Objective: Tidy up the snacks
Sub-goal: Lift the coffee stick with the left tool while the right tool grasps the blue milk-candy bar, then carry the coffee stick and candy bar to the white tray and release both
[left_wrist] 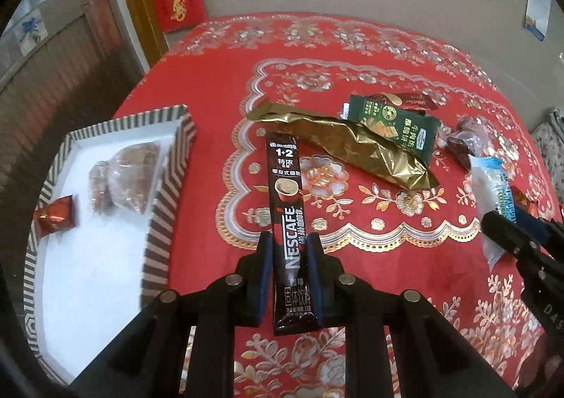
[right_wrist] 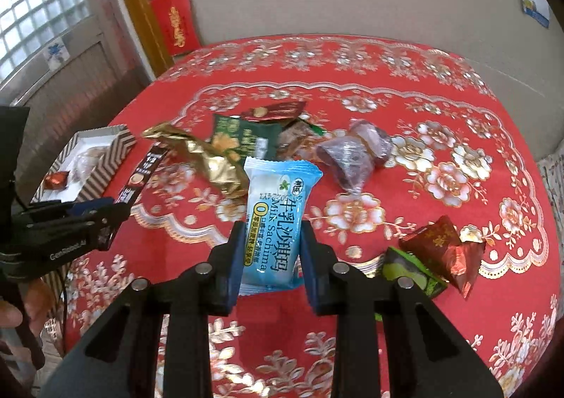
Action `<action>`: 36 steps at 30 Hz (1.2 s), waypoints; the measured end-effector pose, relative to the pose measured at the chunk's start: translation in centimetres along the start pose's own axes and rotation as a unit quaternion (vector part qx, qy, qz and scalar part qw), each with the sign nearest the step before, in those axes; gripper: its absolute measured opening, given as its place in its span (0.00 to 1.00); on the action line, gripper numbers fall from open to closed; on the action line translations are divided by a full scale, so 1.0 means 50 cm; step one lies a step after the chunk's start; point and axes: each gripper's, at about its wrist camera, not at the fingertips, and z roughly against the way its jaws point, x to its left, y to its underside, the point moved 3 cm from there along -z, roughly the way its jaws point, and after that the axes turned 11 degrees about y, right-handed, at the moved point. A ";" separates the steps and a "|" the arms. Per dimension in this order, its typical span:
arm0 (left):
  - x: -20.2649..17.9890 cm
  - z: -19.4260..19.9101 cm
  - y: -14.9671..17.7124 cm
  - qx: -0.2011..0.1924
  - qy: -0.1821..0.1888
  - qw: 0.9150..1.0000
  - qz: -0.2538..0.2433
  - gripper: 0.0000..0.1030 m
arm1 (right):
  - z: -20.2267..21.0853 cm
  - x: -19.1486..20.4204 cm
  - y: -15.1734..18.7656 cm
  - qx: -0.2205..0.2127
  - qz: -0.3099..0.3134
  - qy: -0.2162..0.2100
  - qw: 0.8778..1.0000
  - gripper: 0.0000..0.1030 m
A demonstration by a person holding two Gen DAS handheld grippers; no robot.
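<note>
Left gripper (left_wrist: 289,250) clamps 1 Nescafé stick (left_wrist: 287,207); right gripper (right_wrist: 271,239) clamps 1 Milk Sachima packet (right_wrist: 276,218); striped tray (left_wrist: 172,165) holds 2 snacks.

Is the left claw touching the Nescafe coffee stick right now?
Touching. The left wrist view shows the left claw closed on the Nescafe coffee stick, both blue pads pressed against its sides, no gap.
</note>
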 end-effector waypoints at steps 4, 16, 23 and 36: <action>0.017 0.028 0.006 -0.012 -0.006 1.000 -0.001 0.18 | 0.014 0.041 -0.004 -0.010 0.016 -0.015 1.000 0.26; 0.106 0.106 0.015 -0.044 -0.021 0.998 0.026 0.18 | 0.033 0.171 -0.023 -0.030 0.060 -0.058 0.996 0.26; 0.172 0.140 0.017 -0.061 -0.037 0.996 0.049 0.18 | 0.037 0.242 -0.033 -0.033 0.085 -0.079 0.993 0.26; 0.336 0.162 0.053 -0.058 -0.077 0.990 0.106 0.18 | 0.027 0.413 -0.053 -0.030 0.145 -0.121 0.982 0.26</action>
